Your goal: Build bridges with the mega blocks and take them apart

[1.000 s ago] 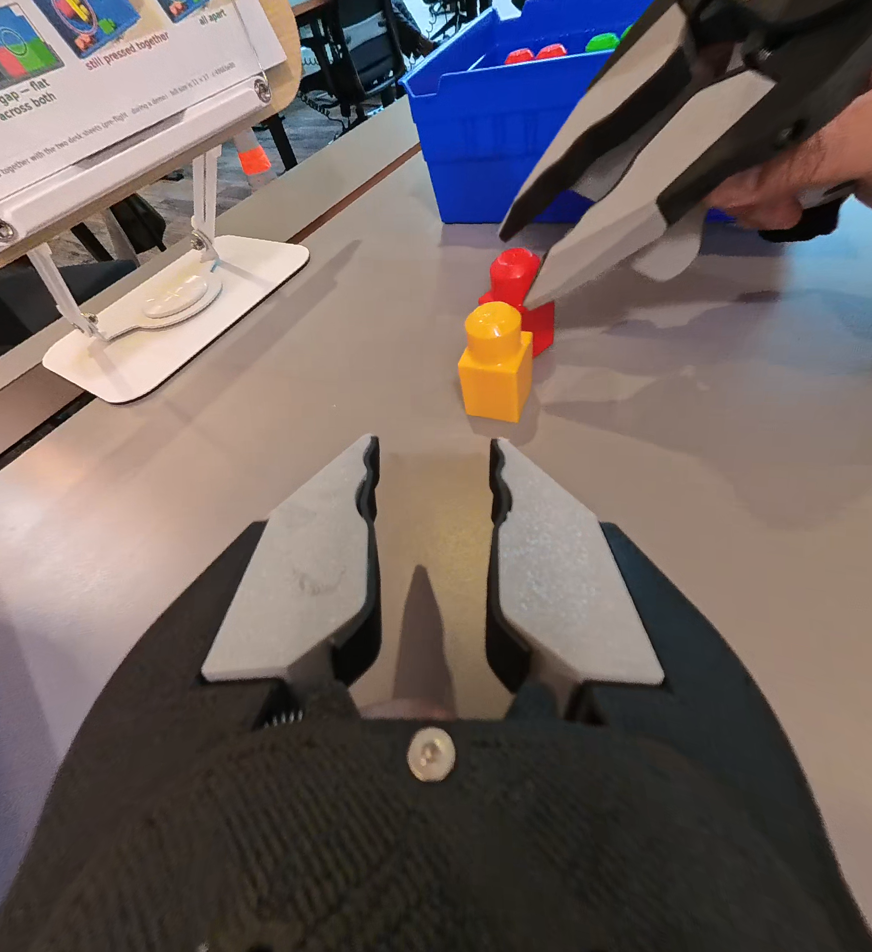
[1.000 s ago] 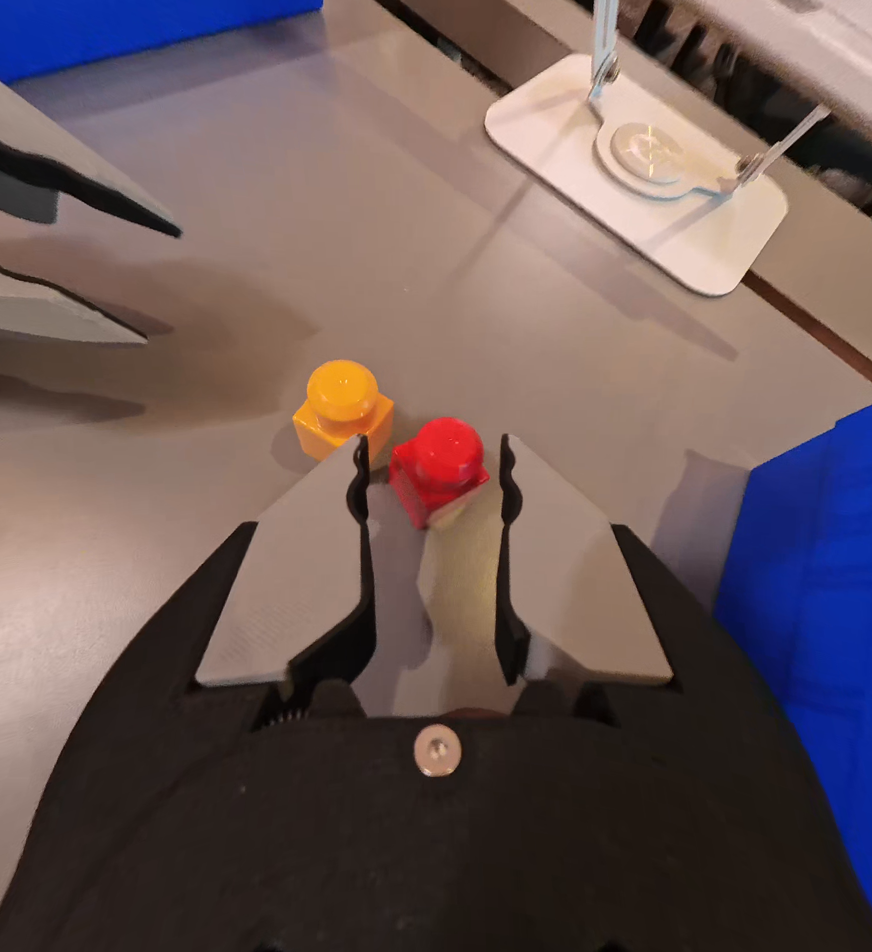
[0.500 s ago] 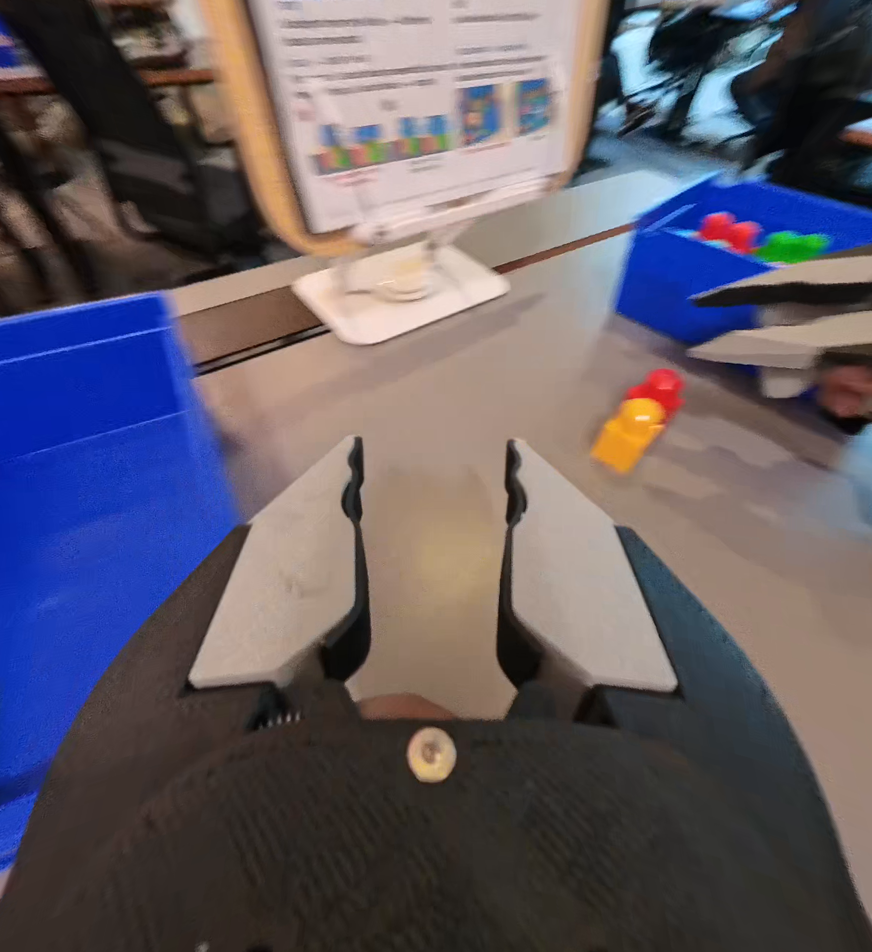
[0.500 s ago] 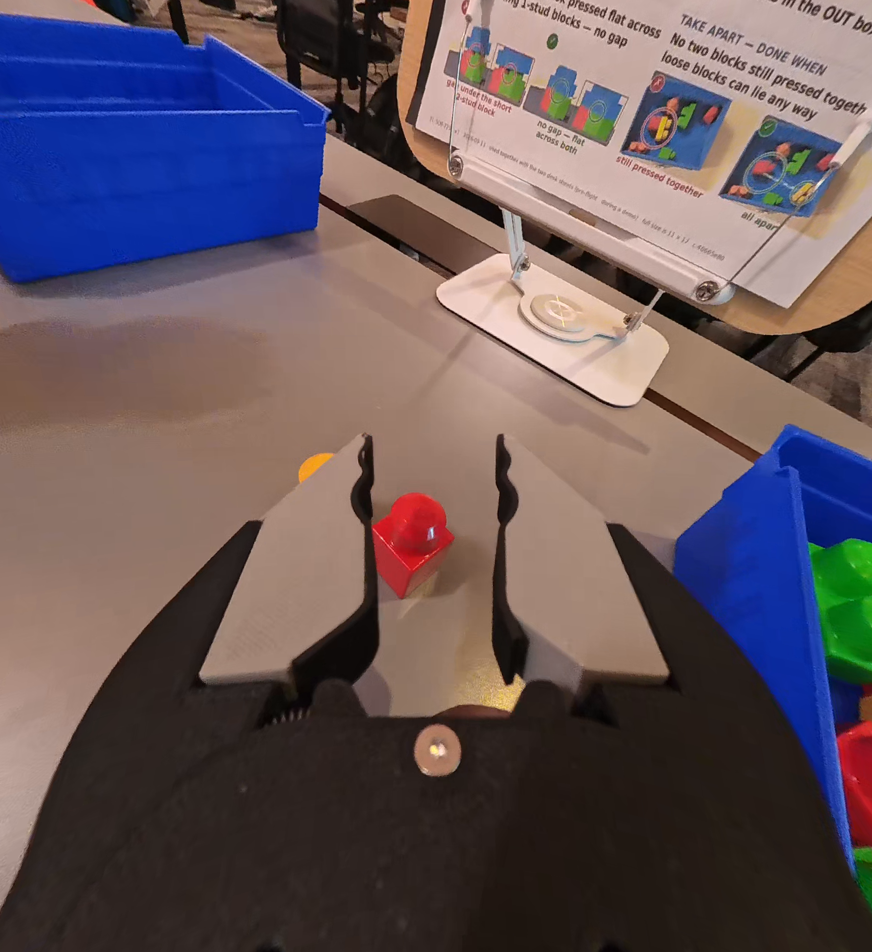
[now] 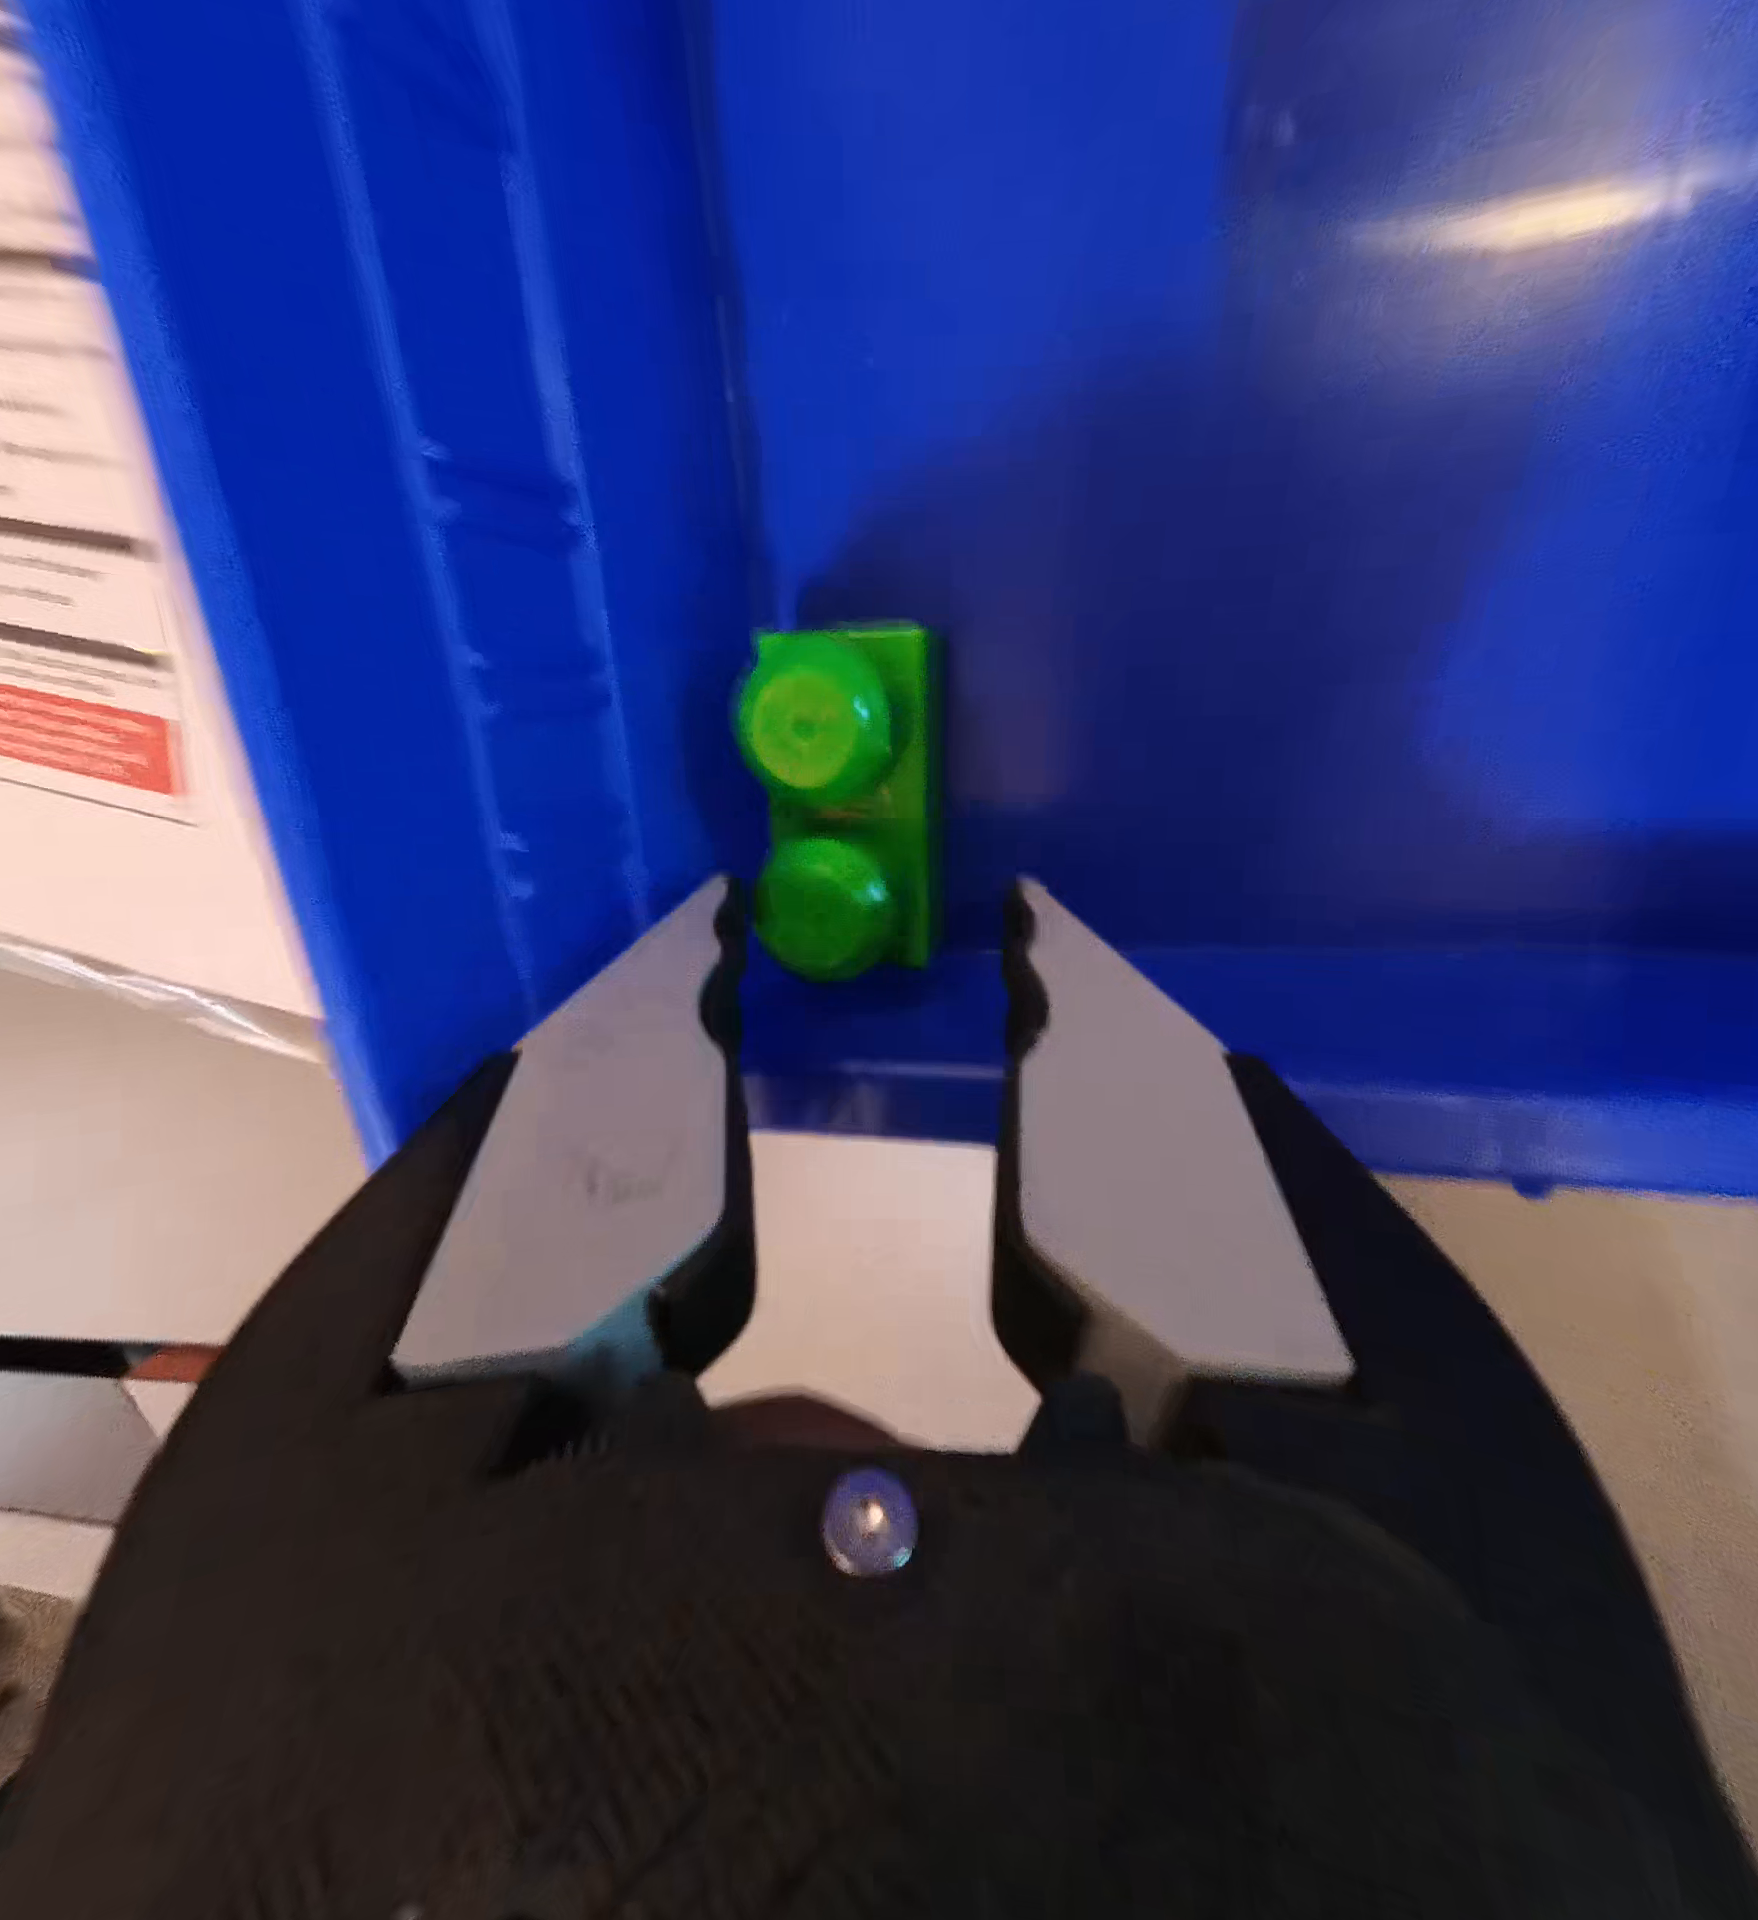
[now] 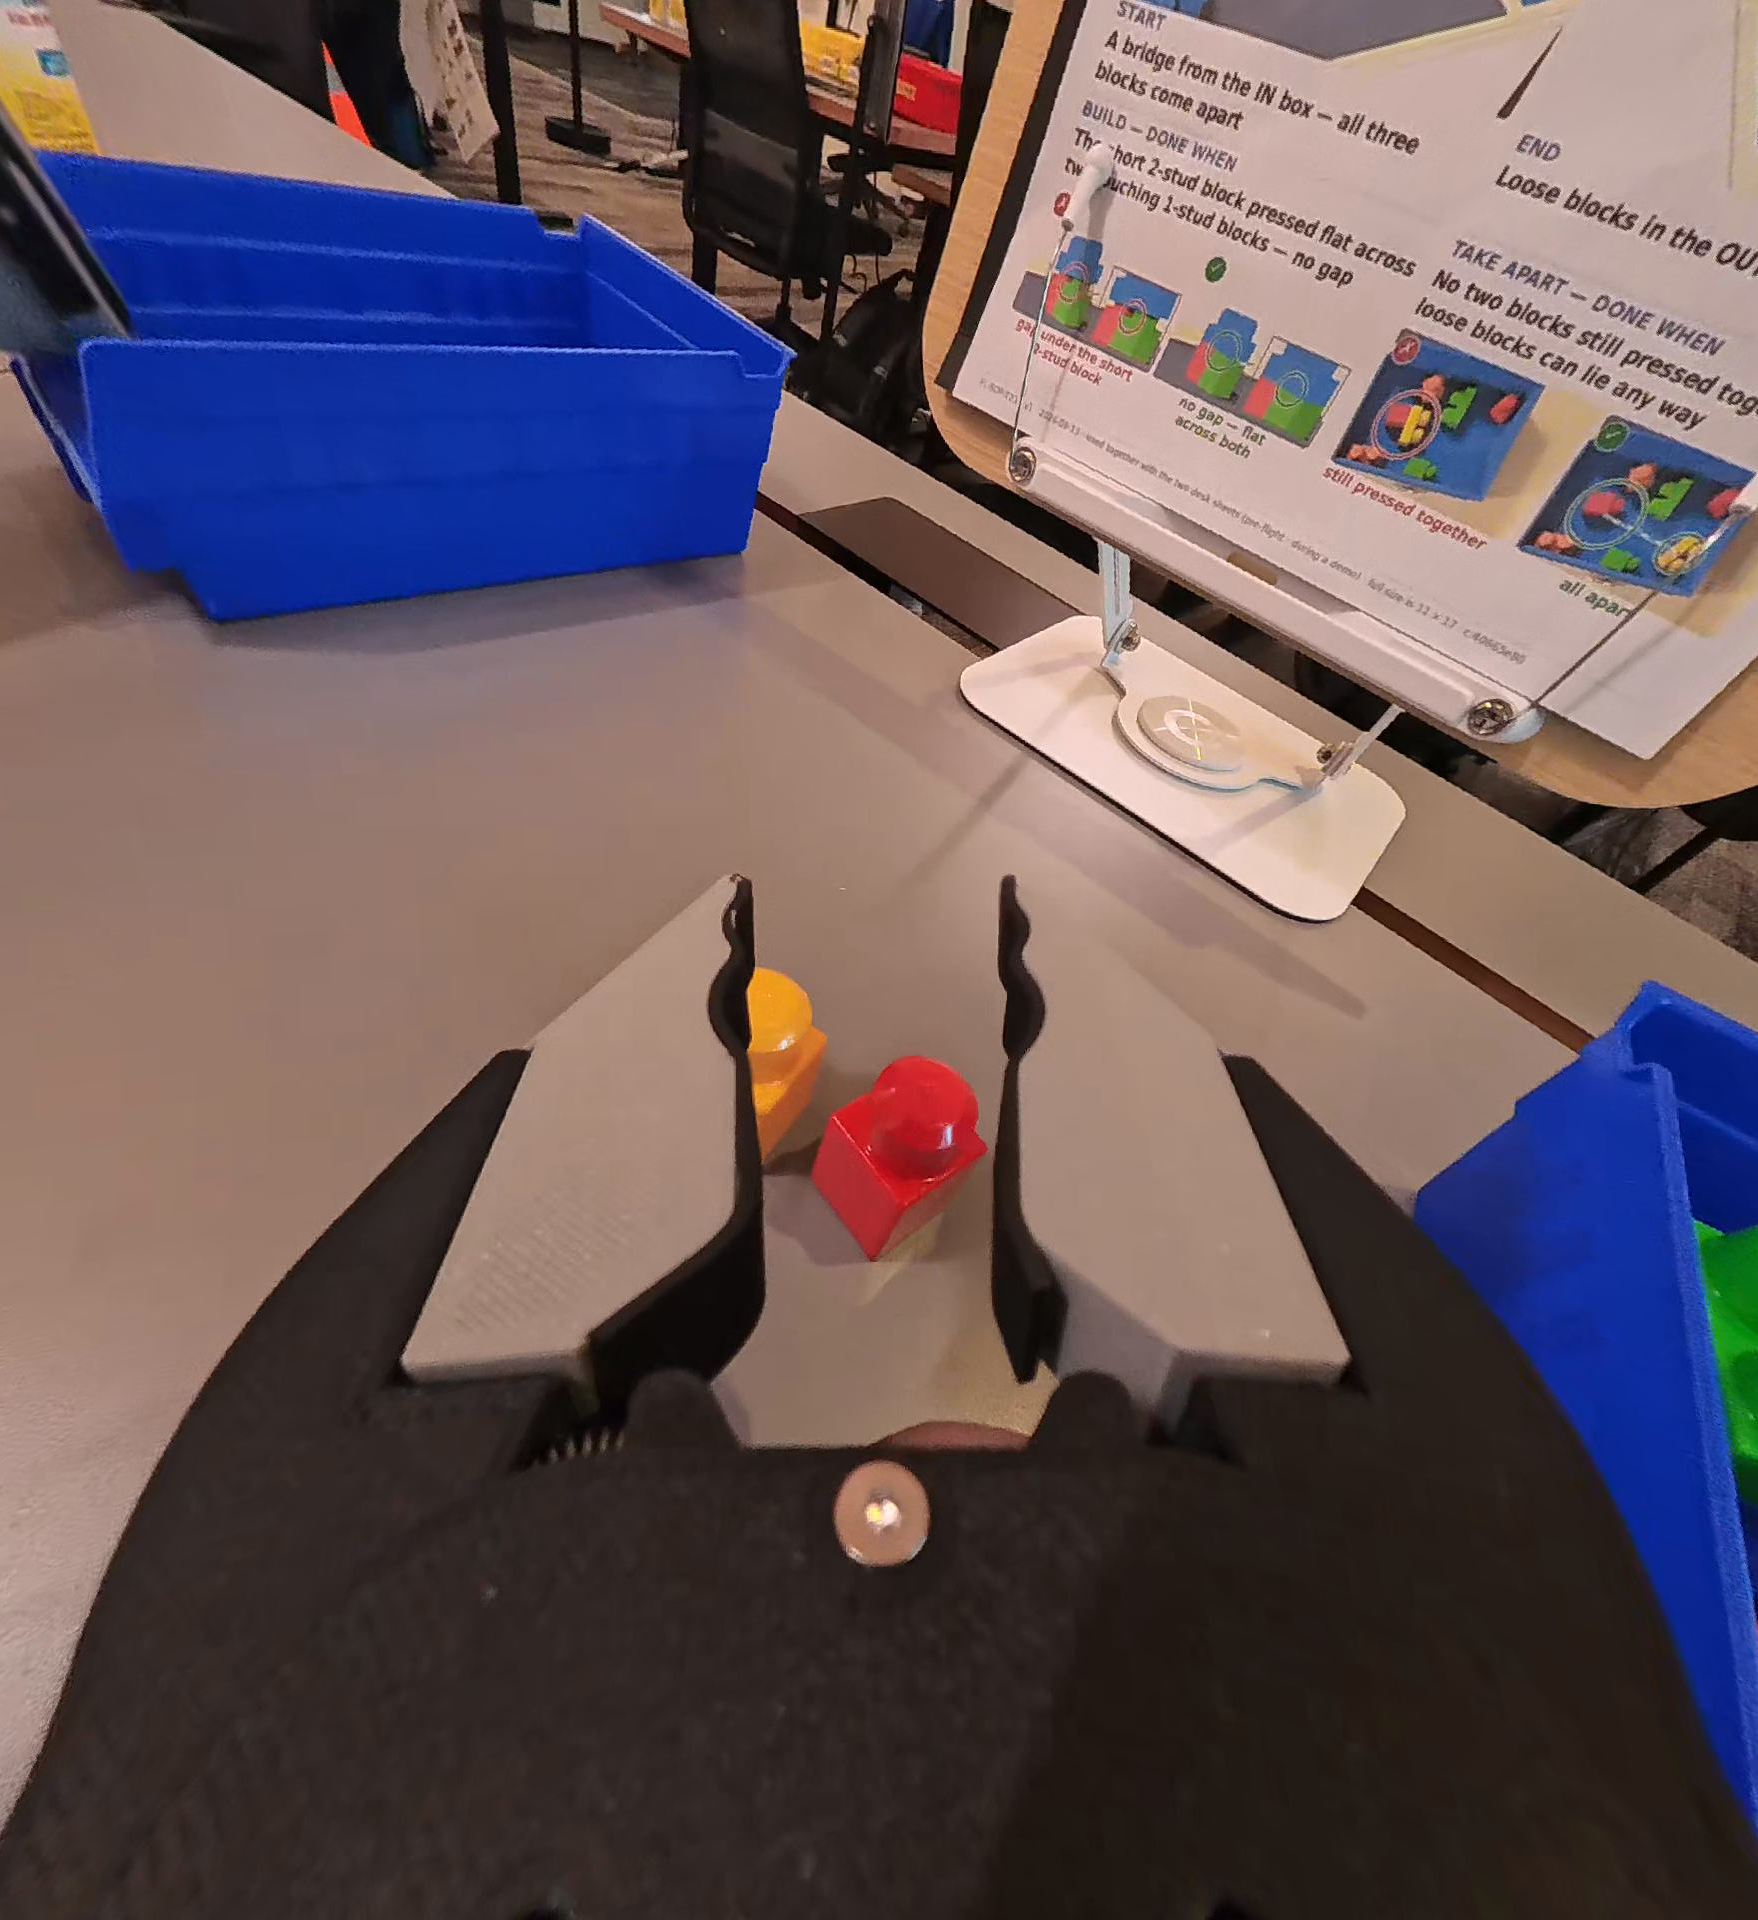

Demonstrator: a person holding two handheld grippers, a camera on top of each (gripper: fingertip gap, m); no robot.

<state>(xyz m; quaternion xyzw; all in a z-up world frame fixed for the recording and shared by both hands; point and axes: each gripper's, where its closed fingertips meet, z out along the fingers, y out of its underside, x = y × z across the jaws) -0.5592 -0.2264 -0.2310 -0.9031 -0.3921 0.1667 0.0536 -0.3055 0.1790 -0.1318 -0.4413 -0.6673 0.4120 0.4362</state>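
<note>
green two-stud block (image 5: 847, 805) just ahead of spread, empty left gripper (image 5: 867, 914) — likely light, rigid, slick; pinch its long sides.

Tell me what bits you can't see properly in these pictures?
- Orange block, right wrist view: its left part is hidden behind a finger of the right gripper.
- Blocks in the blue bin on the right: cut off by the picture's edge.
- Green block, left wrist view: motion blur; whether it touches the bin wall is unclear.
- Left gripper: open, whether touching the block cannot be told.
</note>
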